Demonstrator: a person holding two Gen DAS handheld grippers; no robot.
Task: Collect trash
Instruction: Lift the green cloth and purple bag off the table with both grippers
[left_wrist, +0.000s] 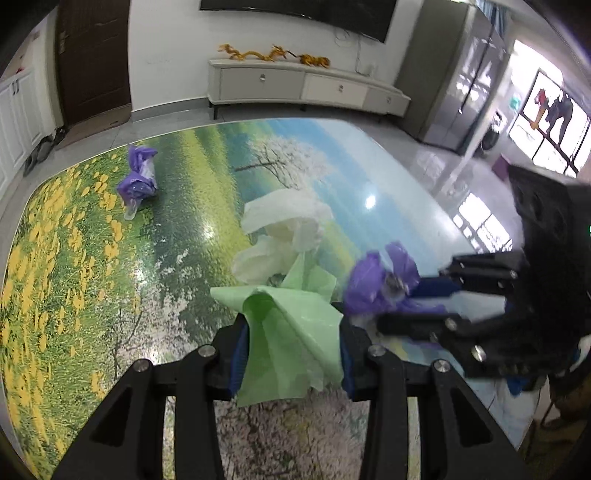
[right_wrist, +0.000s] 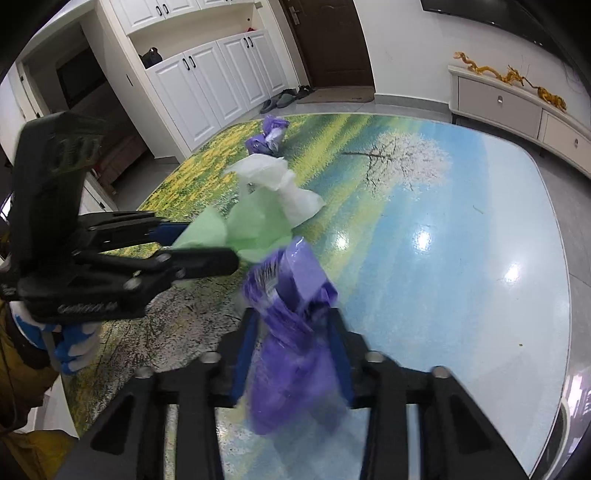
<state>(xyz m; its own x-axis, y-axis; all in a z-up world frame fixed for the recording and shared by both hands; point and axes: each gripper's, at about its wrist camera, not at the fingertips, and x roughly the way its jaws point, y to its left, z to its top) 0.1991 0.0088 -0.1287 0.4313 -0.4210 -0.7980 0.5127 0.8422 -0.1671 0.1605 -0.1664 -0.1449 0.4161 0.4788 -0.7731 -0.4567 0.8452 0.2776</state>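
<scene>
Here the left tongs (left_wrist: 291, 354) clamp a green bag (left_wrist: 291, 332) and the right tongs (right_wrist: 291, 354) a purple wrapper (right_wrist: 295, 332) above the picture-printed surface (right_wrist: 443, 240), where firm grips and a slow lift would likely spare the white tissue (left_wrist: 284, 229) alongside.

A home's living room — wall television (left_wrist: 295, 14), low media cabinet (left_wrist: 295, 86), slippers (right_wrist: 280, 100) by the door (right_wrist: 328, 40).
</scene>
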